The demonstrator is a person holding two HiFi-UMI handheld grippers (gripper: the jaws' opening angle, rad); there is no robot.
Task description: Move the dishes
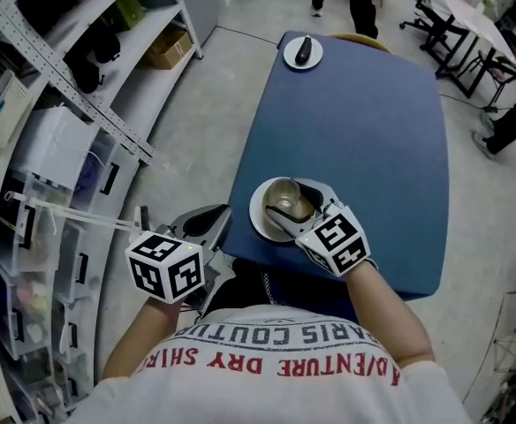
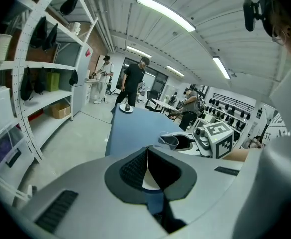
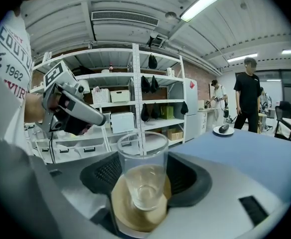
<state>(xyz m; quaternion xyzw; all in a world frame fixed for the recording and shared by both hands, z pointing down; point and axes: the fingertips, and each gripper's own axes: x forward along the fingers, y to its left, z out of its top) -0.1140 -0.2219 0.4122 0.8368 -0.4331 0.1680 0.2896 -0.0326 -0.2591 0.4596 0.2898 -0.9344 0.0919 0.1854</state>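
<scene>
A white plate [image 1: 260, 224] lies near the front edge of the blue table [image 1: 364, 122]. On it is a tan saucer [image 3: 130, 215] with a clear glass [image 1: 286, 203] [image 3: 142, 168] standing upright. My right gripper [image 1: 300, 206] [image 3: 143, 173] has a jaw on each side of the glass, and the pads look to touch its walls. My left gripper [image 1: 227, 215] [image 2: 148, 156] hovers at the table's left edge, pointing at the plate's left rim. Its pads stand all but together, with nothing held. A sliver of the plate shows past them.
A second white plate [image 1: 302, 53] [image 3: 224, 129] with a dark object lies at the table's far end. Metal shelving [image 1: 81, 104] with bins runs along the left. People stand beyond the table, and chairs and a desk [image 1: 461, 34] stand at the far right.
</scene>
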